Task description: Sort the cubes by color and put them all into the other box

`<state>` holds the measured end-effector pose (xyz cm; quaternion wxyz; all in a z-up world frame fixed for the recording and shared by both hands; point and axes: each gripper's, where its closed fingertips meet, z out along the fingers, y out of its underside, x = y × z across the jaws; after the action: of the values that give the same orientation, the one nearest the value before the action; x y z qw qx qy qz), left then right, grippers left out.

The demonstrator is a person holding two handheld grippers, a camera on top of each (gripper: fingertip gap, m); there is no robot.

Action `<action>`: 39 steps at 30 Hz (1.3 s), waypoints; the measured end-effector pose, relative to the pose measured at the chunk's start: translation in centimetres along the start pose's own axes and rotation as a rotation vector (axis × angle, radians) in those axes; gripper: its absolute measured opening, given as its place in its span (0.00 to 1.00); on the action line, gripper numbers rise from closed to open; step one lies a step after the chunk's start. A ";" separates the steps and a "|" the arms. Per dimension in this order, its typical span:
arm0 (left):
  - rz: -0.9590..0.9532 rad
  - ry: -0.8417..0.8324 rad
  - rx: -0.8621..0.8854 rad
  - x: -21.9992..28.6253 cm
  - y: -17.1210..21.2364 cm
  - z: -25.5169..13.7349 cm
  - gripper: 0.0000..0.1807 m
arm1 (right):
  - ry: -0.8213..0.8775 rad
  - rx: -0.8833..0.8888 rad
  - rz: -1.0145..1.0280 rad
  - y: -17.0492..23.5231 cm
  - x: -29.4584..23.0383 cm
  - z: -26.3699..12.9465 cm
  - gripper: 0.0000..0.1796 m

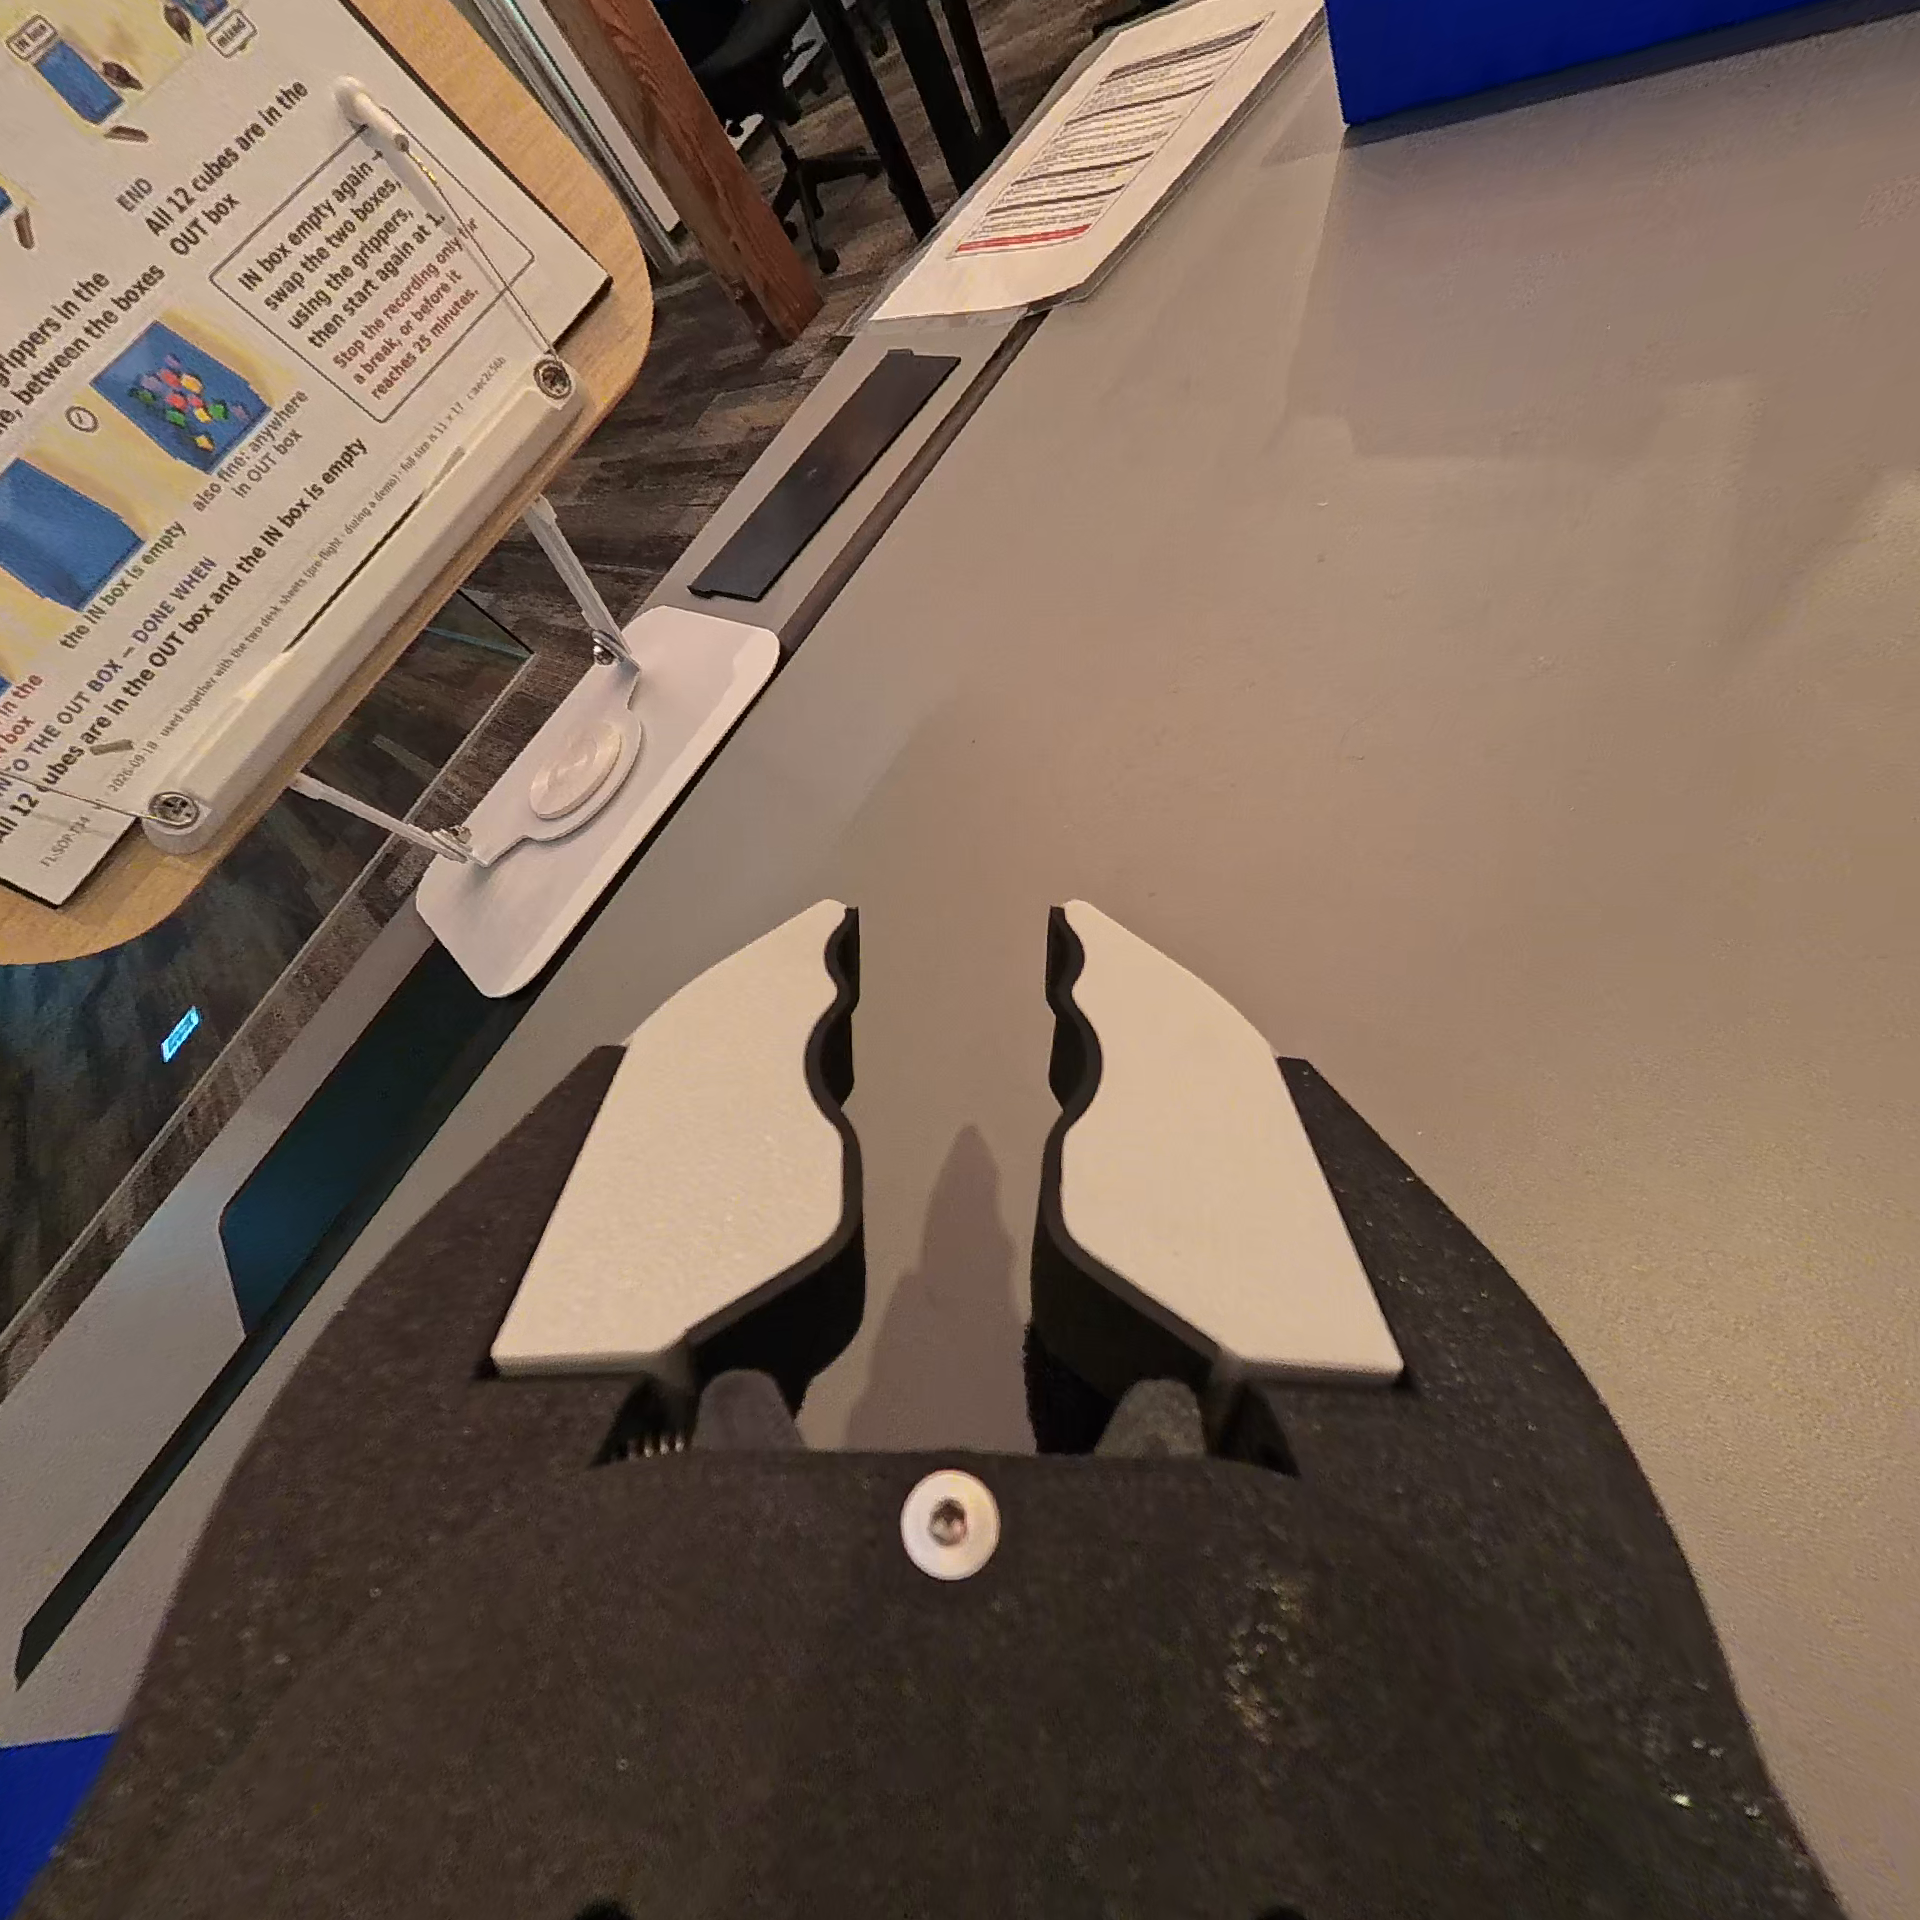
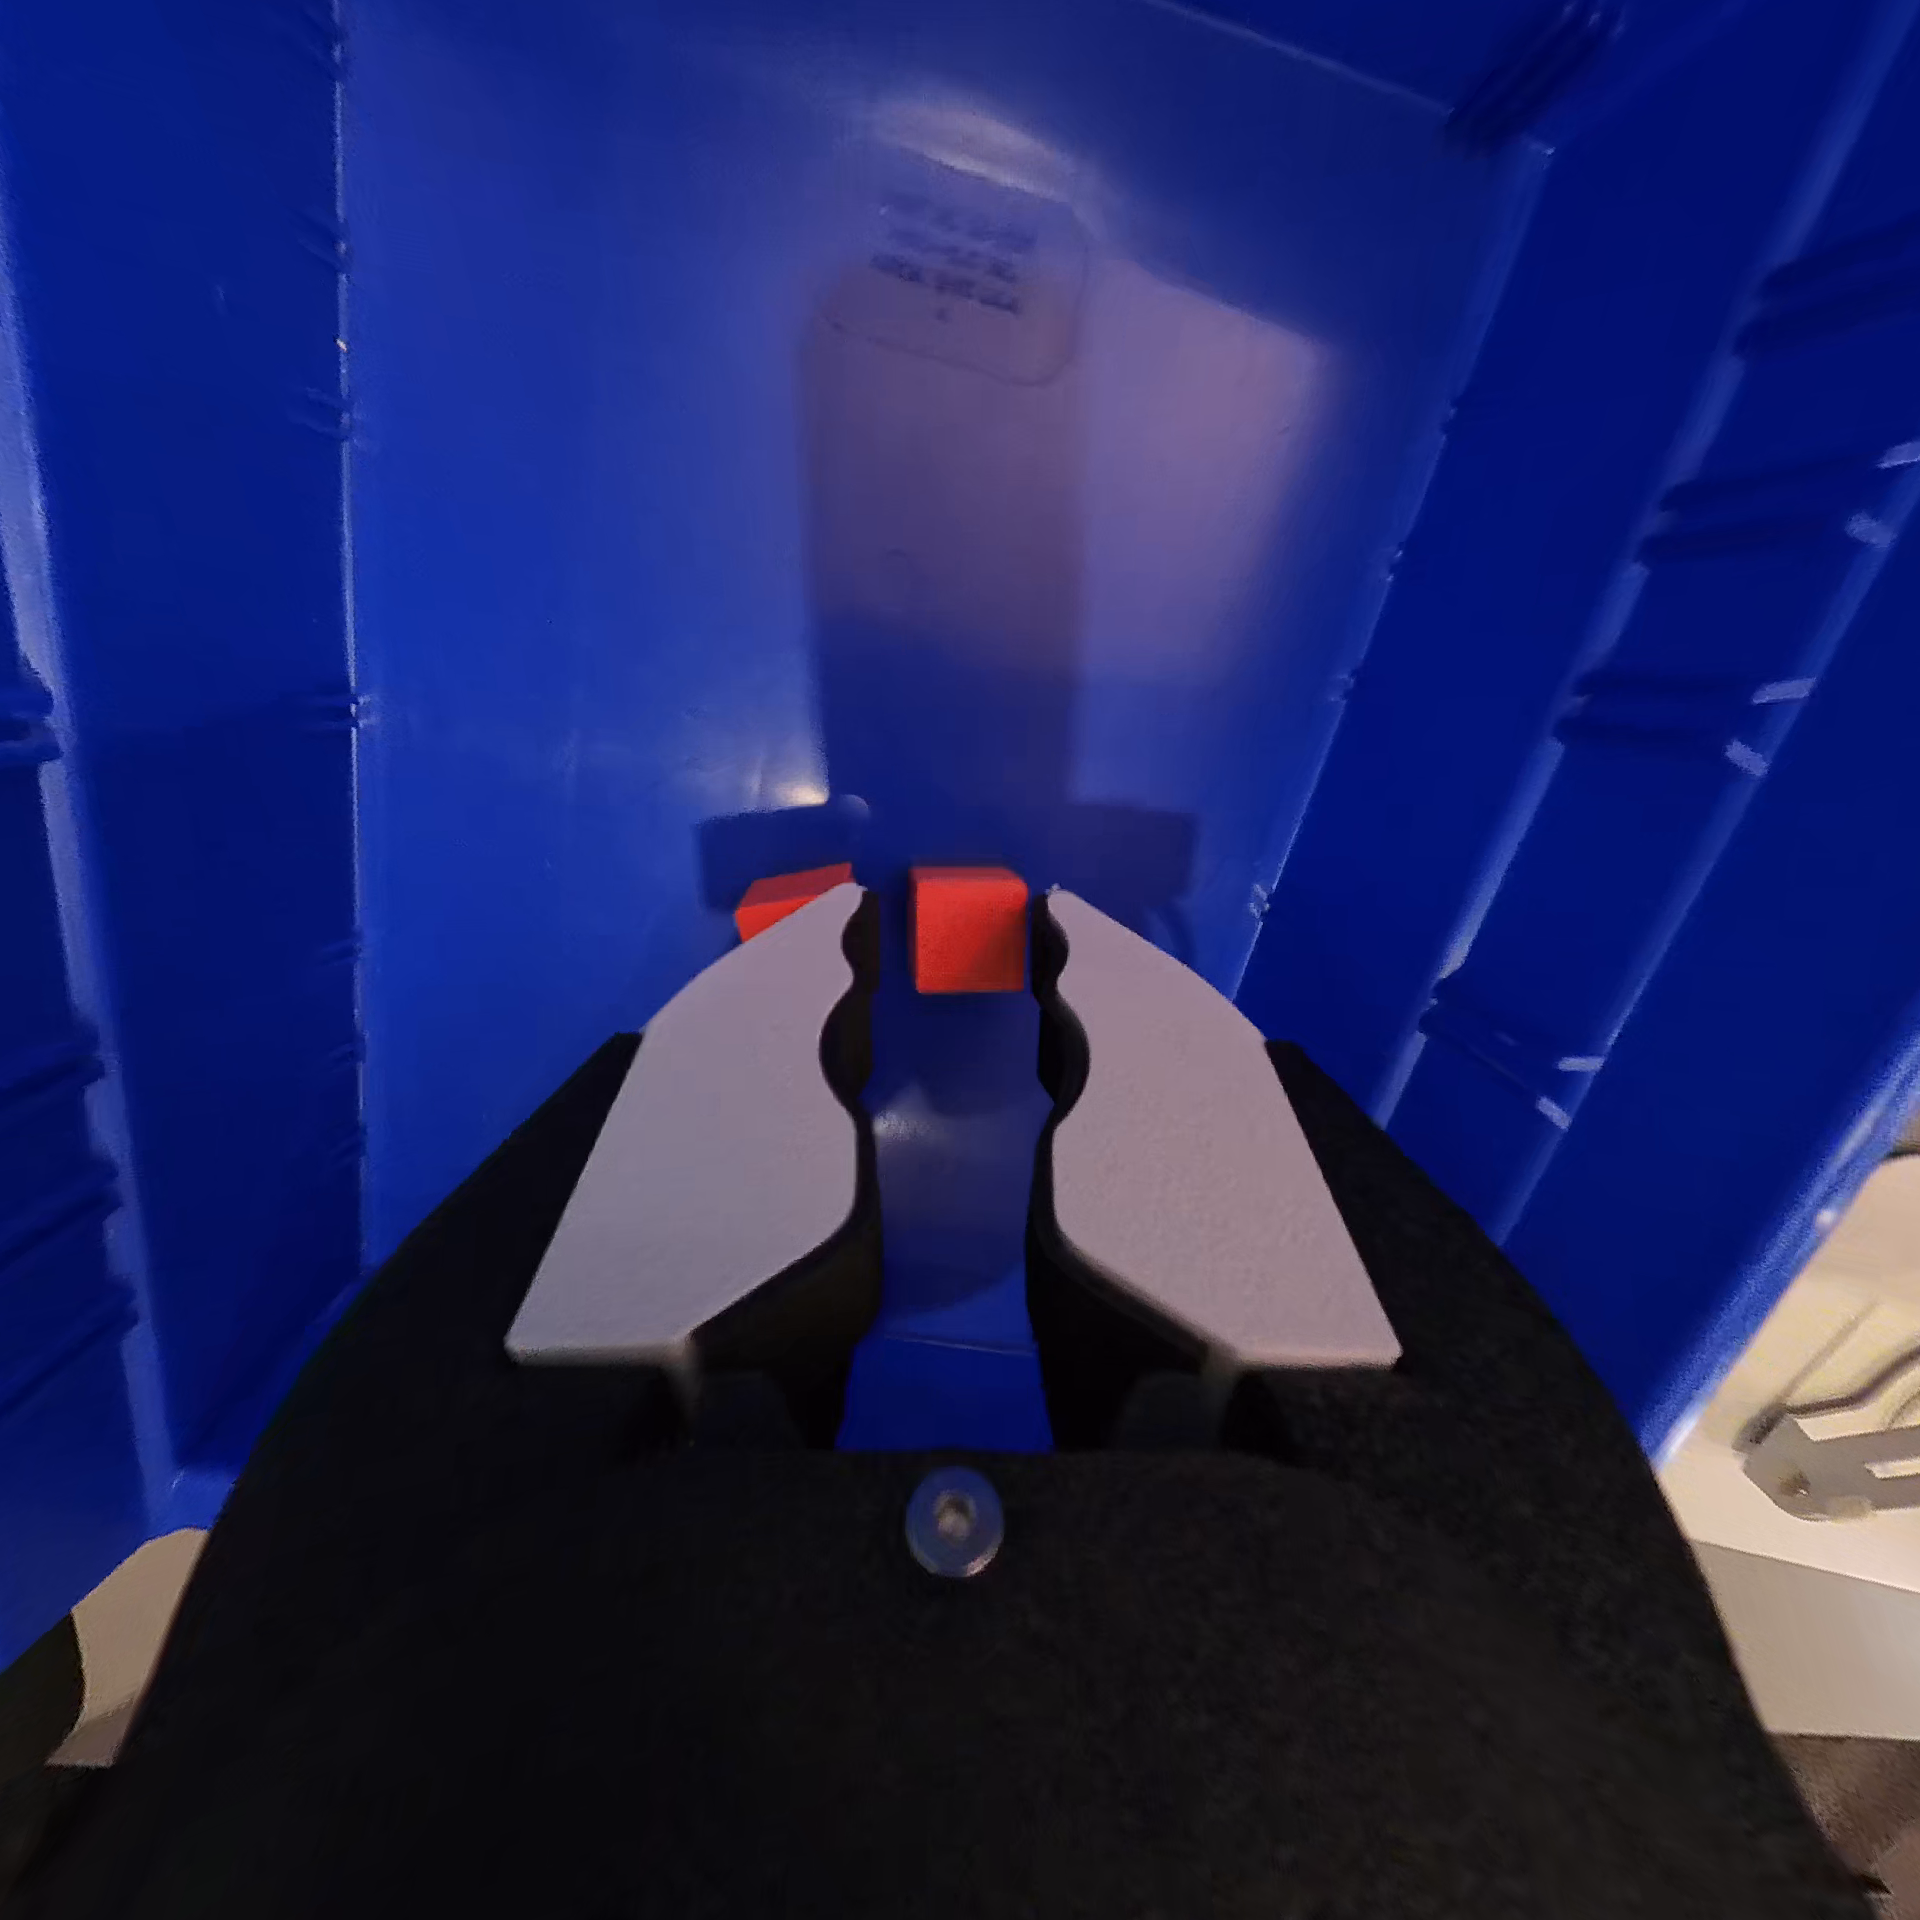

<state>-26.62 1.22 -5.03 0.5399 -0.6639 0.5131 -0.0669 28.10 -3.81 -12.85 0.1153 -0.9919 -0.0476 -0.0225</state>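
In the right wrist view my right gripper [image 2: 954,902] reaches down into a blue box [image 2: 520,520]. A red cube [image 2: 966,930] sits between its fingertips, close to the right finger, with a small gap on the left. The jaws stand apart. A second red cube [image 2: 779,896] lies just left of it, partly hidden by the left finger. Dark blue shapes behind the cubes are too blurred to name. In the left wrist view my left gripper [image 1: 954,914] is open and empty over the grey table [image 1: 1351,727]. A blue box corner [image 1: 1621,52] shows at the top right.
A stand with a printed instruction sheet [image 1: 208,416] sits on a white base [image 1: 613,790] at the table's left edge. A laminated sheet [image 1: 1081,177] lies farther along that edge. Another blue patch [image 1: 42,1808] shows at the bottom left.
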 end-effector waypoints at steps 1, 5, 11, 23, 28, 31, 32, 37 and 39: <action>0.000 0.000 0.001 0.0 0.0 0.0 0.19 | 0.000 0.007 0.003 -0.1 0.0 -0.1 0.17; -0.004 -0.004 0.006 -0.2 -0.1 -0.2 0.19 | 0.064 0.031 -0.020 -0.6 0.4 -1.7 0.18; -0.005 -0.003 -0.004 -0.2 0.2 0.1 0.19 | 0.297 0.300 -0.115 -6.0 -1.4 -9.6 0.18; 0.015 -0.008 -0.019 0.2 0.6 0.3 0.19 | 0.418 0.872 -0.252 -14.8 -17.5 -22.5 0.24; 0.001 -0.015 -0.030 -0.2 1.3 0.5 0.19 | 0.368 1.088 -0.258 -16.6 -24.6 -26.0 0.26; -0.007 -0.028 -0.037 -0.6 1.6 0.6 0.19 | 0.308 1.153 -0.247 -16.8 -27.9 -26.5 0.26; -0.009 -0.036 -0.039 -0.9 1.6 0.5 0.19 | 0.286 1.169 -0.243 -16.9 -28.7 -26.3 0.26; -0.014 -0.129 -0.015 -3.8 0.3 -1.6 0.19 | 0.313 1.157 -0.318 -17.7 -30.8 -24.6 0.26; -0.033 -0.212 -0.004 -6.5 -0.6 -4.0 0.18 | 0.298 1.132 -0.346 -17.8 -31.3 -23.6 0.27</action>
<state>-31.82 3.42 0.09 0.5886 -0.6767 0.4422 -0.0044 -5.64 5.22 12.37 0.6247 -0.7407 -0.1960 -0.1509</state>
